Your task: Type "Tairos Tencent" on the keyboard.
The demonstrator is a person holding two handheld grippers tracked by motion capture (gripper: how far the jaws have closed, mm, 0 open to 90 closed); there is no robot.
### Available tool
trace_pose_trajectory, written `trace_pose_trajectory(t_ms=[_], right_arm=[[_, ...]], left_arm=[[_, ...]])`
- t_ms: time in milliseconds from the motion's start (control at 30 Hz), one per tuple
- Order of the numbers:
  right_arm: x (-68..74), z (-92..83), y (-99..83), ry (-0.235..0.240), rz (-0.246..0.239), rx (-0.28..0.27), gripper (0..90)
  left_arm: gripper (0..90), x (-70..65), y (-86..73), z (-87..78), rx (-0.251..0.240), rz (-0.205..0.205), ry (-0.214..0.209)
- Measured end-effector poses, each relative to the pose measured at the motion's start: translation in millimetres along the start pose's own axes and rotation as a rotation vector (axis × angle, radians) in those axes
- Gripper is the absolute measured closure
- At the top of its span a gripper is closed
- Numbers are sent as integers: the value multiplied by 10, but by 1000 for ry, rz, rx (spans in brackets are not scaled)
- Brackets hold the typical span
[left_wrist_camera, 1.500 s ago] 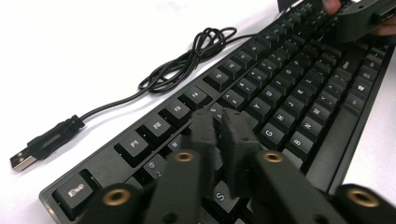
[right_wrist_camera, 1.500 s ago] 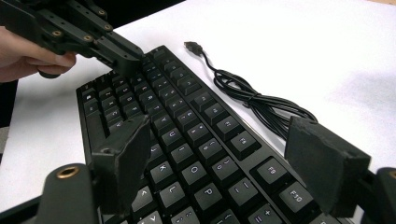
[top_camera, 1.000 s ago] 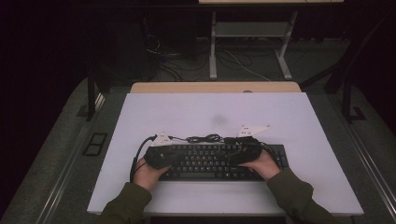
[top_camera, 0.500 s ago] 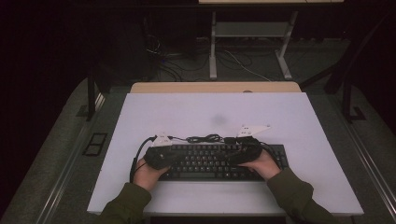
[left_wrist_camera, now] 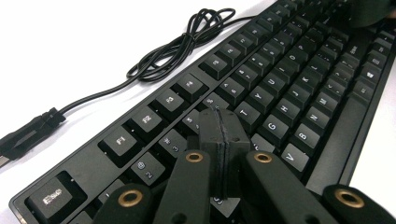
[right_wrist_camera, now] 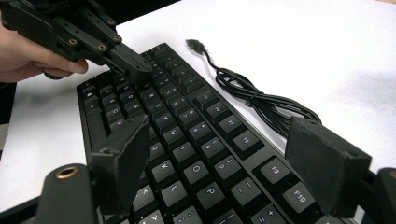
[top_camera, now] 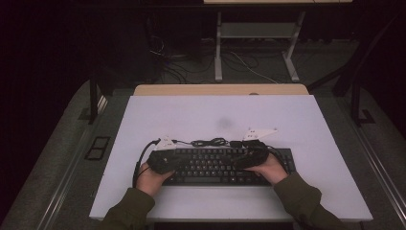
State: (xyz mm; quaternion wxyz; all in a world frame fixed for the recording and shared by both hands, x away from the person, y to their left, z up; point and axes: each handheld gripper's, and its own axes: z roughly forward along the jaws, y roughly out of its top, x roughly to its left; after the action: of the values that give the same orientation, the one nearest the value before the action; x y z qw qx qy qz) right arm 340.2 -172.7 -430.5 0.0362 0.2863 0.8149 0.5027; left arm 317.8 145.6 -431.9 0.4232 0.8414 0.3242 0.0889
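Observation:
A black keyboard lies on the white table near the person's side. Its black cable is bundled just behind it. My left gripper is over the keyboard's left end. In the left gripper view its jaws are pressed together, with the tips just above the number and letter keys. My right gripper hovers over the keyboard's right half. Its jaws stand wide apart above the keys with nothing between them. The left gripper also appears farther off in the right gripper view.
The cable's USB plug lies loose on the white table behind the keyboard's left end. A strip of wood runs along the table's far edge. Beyond it are metal desk legs and floor cables.

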Motion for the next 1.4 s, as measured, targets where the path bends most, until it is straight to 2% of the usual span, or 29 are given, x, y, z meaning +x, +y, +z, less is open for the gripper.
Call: trace_pose_trajectory(t_ms=[167,367,433,633,833,933,1167,1400], right_arm=[[4,-1,1,0,-1,1,218],[3,7,-3,1,2,2,218],[5,5,0,2,2,1,218],[11,16,17,10,9,9,222],[34,71,86,30,10,18,243],[52,94,109,40,5,21,298],[114,151,146,76,-18,44,542],[206,203,151,119,-41,74,783]], left_arm=[[887,2,6,-34,-17,-9,-3],[760,-7,2,-80,-34,-21,-7],[702,-10,0,-92,-37,-21,-5],[442,-22,-14,-116,-42,-19,11],[280,-39,-11,-128,-58,-18,23],[205,-41,-12,-116,-55,-22,29],[54,-51,-6,-81,-37,-25,51],[0,-53,1,-68,-46,-37,55]])
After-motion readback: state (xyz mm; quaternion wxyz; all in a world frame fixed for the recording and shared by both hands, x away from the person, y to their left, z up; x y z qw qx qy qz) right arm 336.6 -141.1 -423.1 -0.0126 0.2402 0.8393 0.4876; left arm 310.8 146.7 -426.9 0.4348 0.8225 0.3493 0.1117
